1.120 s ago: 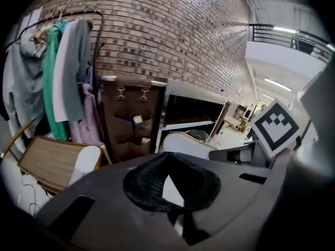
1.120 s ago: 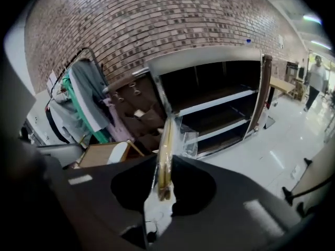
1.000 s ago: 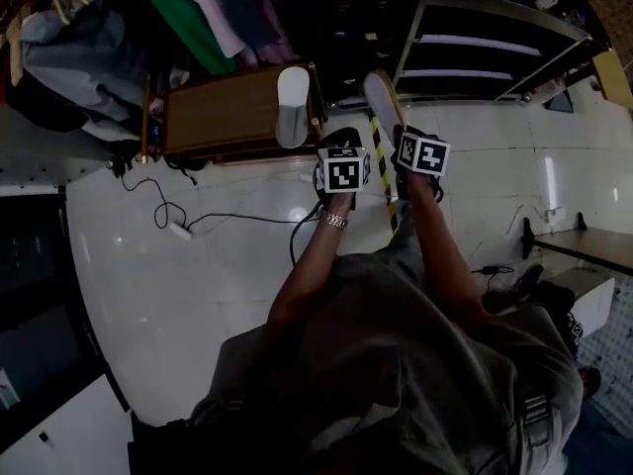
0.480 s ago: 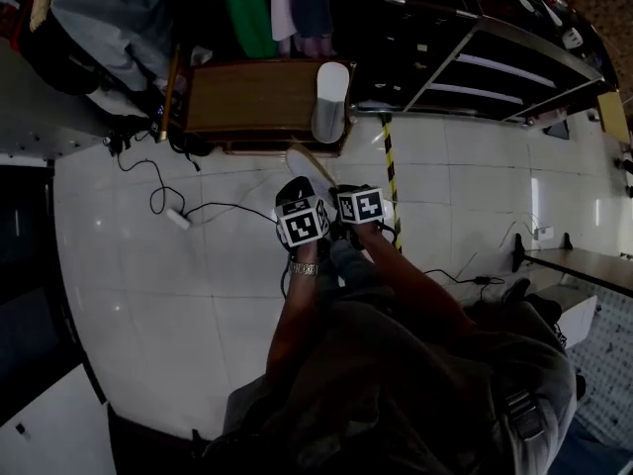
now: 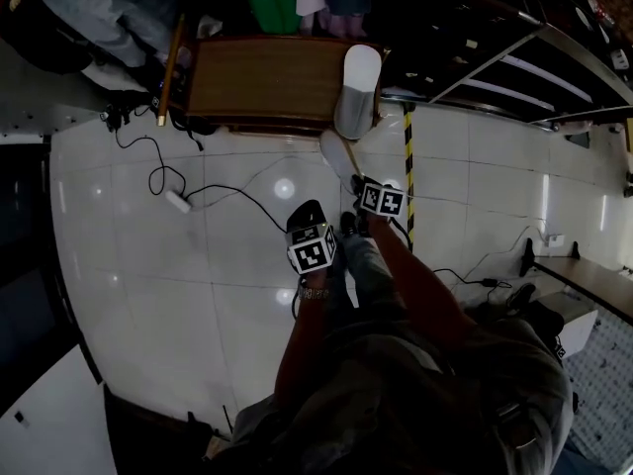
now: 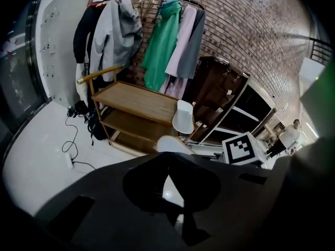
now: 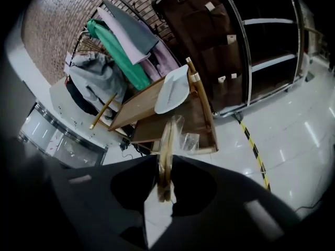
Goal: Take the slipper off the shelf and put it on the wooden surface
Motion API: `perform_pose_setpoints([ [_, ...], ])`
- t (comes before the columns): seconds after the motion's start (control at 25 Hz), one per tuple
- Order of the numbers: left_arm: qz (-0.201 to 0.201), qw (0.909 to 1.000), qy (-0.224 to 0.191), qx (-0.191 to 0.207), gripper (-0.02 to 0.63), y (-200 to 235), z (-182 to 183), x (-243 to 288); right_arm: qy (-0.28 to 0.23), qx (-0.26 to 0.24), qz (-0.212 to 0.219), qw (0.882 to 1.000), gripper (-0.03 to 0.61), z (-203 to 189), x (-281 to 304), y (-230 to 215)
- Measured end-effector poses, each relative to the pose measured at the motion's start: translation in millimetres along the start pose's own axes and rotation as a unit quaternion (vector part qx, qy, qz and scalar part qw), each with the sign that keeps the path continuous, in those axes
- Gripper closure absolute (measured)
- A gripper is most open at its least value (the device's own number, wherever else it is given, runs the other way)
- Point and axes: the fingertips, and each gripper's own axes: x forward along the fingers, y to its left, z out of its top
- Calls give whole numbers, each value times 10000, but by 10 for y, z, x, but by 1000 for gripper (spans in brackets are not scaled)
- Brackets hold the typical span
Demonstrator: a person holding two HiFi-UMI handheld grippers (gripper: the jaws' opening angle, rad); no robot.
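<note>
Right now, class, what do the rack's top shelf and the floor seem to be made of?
Top shelf: probably wood or veneer, matt brown, no glare. Floor: likely glazed tile, glossy white, with grout lines and lamp reflections.

Hanging jackets [image 6: 112, 30]; striped tape [image 5: 406, 166]; perhaps a power strip [image 5: 178, 202].

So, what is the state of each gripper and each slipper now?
right gripper: fingers shut on held slipper, which is edge-on.
left gripper: fingers together, nothing between.
other slipper: lying on wooden shelf top, at one end.
</note>
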Motion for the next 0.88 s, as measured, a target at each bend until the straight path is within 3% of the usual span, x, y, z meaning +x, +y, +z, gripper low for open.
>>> perform_pose_setpoints([
  [0.28, -2, 9993, -354, 89, 611, 319, 11, 473, -905, 550, 2, 9944, 517, 351, 948, -472],
  [0.44, 138, 9983, -546, 117, 611, 589, -31, 775, -1201, 397, -125, 9919, 517, 609, 1492, -686],
  [0.64, 395, 9980, -494, -4, 611, 961, -243, 964, -1427, 465, -256, 9883, 507, 814, 2082, -888],
  [0.68, 424, 9980, -463, -12, 611, 1000, -291, 992, -1336, 359, -363, 9897, 474, 802, 2170, -955],
  [0.76, 441, 9982, -401, -15, 611, 1035, -349, 1020, -1026, 232, -560, 9929, 295, 706, 2266, -1057],
  [0.88, 414, 9987, -282, 23, 611, 992, -303, 959, -706, 345, -805, 9937, 241, 551, 2152, -1122],
])
